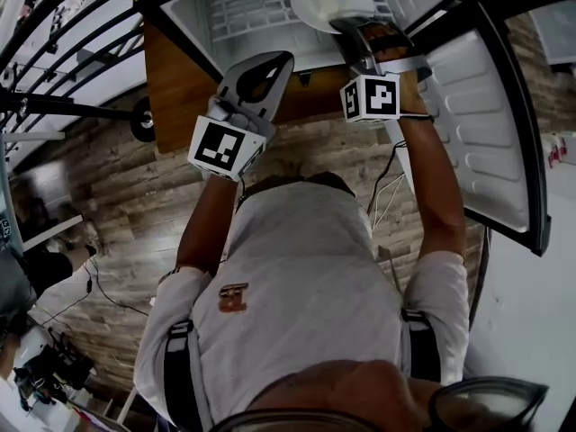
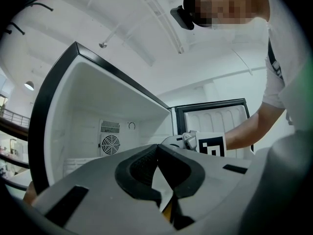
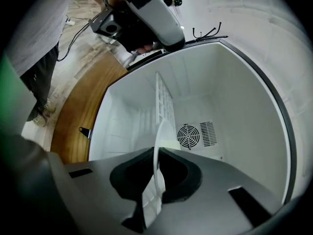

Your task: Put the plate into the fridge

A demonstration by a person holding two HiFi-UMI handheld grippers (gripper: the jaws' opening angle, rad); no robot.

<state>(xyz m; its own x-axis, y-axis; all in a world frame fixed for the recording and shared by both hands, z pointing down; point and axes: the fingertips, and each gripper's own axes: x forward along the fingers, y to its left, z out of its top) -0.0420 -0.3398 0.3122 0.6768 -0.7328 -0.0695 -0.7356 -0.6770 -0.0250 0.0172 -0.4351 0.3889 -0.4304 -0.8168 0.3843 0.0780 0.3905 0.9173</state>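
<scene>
Open fridge: cavity walls bare, clear run to far fan grille. Wire shelf crosses it. Open door walls the right. The plate sits mid-mouth.

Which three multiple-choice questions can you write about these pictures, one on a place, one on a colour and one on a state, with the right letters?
1. Where is the plate?
A) on the floor
B) in the right gripper's jaws
C) in the left gripper's jaws

2. What colour is the plate?
A) black
B) white
C) red

3. How is the fridge door?
A) open
B) shut
C) taken off

Answers:
1 B: the jaws clamp its rim.
2 B: it shows white in both views.
3 A: it is swung aside, and the fan inside shows.
</scene>
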